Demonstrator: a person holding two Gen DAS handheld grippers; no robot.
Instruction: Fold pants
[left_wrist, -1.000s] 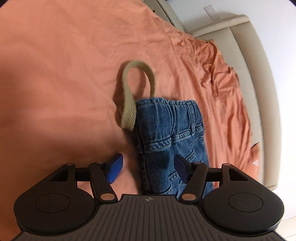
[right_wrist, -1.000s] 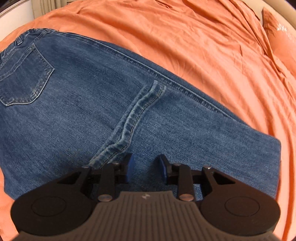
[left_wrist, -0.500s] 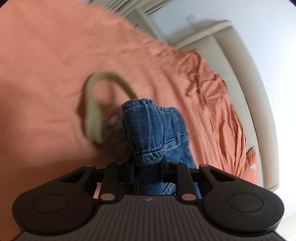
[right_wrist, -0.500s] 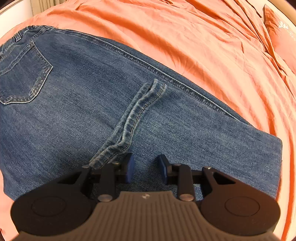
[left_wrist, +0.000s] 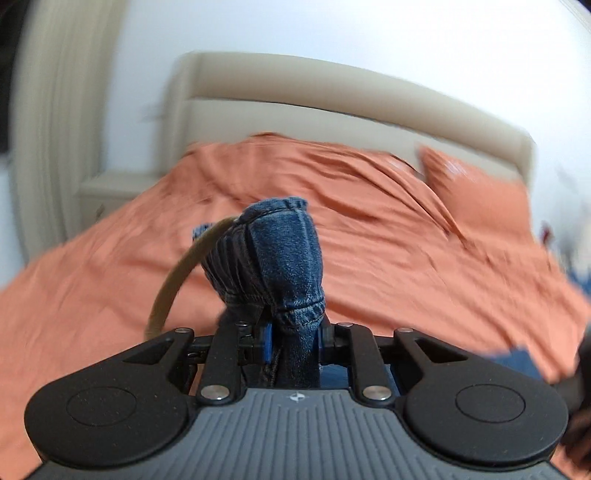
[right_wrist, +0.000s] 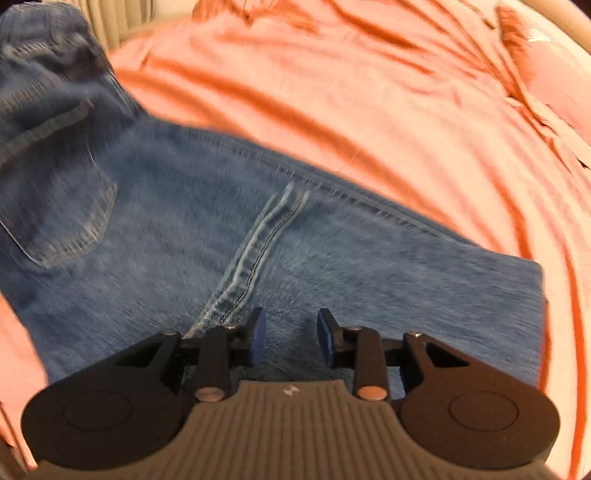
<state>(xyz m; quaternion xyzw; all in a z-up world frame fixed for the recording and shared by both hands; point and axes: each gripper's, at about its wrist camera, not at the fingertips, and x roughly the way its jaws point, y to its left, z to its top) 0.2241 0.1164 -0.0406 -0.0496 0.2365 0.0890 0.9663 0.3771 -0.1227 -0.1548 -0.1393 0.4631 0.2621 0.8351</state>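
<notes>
Your left gripper (left_wrist: 293, 341) is clamped on the jeans (left_wrist: 280, 258) waistband, lifted above the bed (left_wrist: 406, 258); your right gripper (right_wrist: 290, 336) hovers part-open over the legs, holding nothing.

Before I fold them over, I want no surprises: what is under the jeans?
The orange bedsheet shows all around the jeans and appears to run beneath them. Whatever else lies under the denim is covered. The left gripper pinches the lifted waistband, with a tan belt hanging from it.
</notes>
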